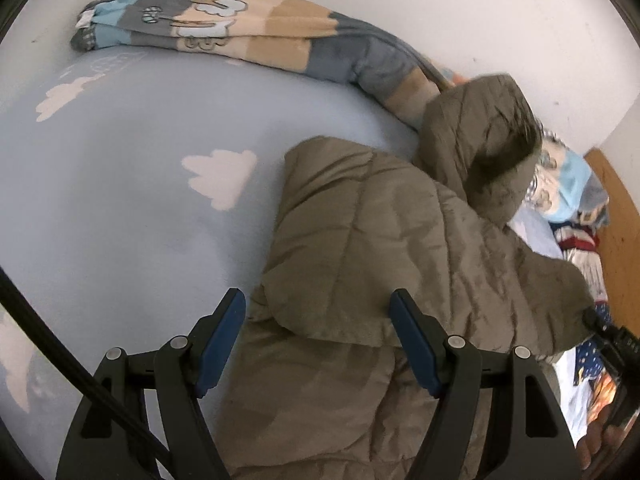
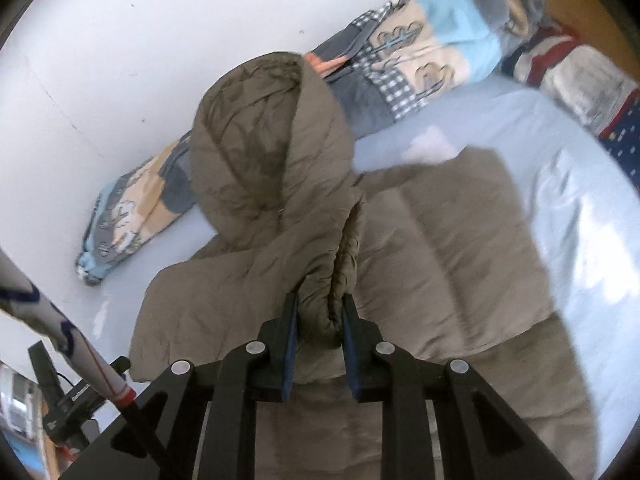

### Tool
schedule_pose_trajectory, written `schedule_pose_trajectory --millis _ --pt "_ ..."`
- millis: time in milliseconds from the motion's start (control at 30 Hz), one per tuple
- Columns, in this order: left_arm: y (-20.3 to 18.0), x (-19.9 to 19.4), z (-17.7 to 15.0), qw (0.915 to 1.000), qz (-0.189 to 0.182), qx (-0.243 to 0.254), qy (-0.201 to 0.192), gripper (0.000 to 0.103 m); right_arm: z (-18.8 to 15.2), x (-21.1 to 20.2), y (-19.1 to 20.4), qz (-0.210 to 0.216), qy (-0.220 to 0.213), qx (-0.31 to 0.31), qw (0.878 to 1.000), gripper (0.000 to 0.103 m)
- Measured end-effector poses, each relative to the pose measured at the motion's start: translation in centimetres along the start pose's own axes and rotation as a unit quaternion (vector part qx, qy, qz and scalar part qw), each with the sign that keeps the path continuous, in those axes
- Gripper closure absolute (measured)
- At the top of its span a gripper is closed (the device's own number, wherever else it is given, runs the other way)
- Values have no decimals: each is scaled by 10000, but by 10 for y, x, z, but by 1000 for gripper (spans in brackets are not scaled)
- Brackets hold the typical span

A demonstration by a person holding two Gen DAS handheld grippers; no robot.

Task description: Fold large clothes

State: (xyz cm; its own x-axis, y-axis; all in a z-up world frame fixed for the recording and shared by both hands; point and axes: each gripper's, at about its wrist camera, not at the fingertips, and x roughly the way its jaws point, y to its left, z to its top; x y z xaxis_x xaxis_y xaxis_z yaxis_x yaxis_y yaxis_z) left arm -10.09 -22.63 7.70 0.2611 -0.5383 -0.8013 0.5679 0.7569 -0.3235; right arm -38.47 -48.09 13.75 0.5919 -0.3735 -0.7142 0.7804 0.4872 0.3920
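Observation:
A large olive-brown padded jacket [image 1: 372,248] with a hood [image 1: 484,136] lies on a light blue bed sheet [image 1: 120,200]. My left gripper [image 1: 318,300] hovers open just above the jacket's folded left edge, nothing pinched between its blue pads. In the right wrist view the same jacket [image 2: 440,248] spreads over the bed, its hood [image 2: 260,140] raised toward the wall. My right gripper [image 2: 320,312] is shut on a bunched fold of the jacket near the collar, lifting it.
A rolled patterned blanket [image 1: 224,24] lies along the white wall [image 1: 480,8]. More bedding and pillows [image 2: 560,64] pile at the bed's head by a wooden headboard [image 1: 624,216]. The other hand-held gripper [image 2: 80,360] shows at lower left of the right wrist view.

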Motion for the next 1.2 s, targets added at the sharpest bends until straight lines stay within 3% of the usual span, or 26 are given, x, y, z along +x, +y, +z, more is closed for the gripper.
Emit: schedule_pose_trajectory --millis 267,633,800,967,1033,1200 --pt "-12 10 -8 9996 131 218 138 29 1 2 -37 -311 41 179 9993 81" --pt "-14 30 -18 9983 251 357 398 27 -15 39 -64 -623 455 364 9964 80" --pt "-17 25 -17 9979 355 417 357 27 -16 42 -73 -538 610 501 9954 73" --pt "-32 -14 -9 9959 472 671 -387 27 -12 12 -73 -564 498 563 9956 50" --pt "-41 -22 -11 9941 438 830 -547 27 -13 -5 -68 -688 288 461 9962 50" --pt "-60 -2 -24 9916 436 1184 -266 27 -11 -17 -31 -572 17 -162 9982 50"
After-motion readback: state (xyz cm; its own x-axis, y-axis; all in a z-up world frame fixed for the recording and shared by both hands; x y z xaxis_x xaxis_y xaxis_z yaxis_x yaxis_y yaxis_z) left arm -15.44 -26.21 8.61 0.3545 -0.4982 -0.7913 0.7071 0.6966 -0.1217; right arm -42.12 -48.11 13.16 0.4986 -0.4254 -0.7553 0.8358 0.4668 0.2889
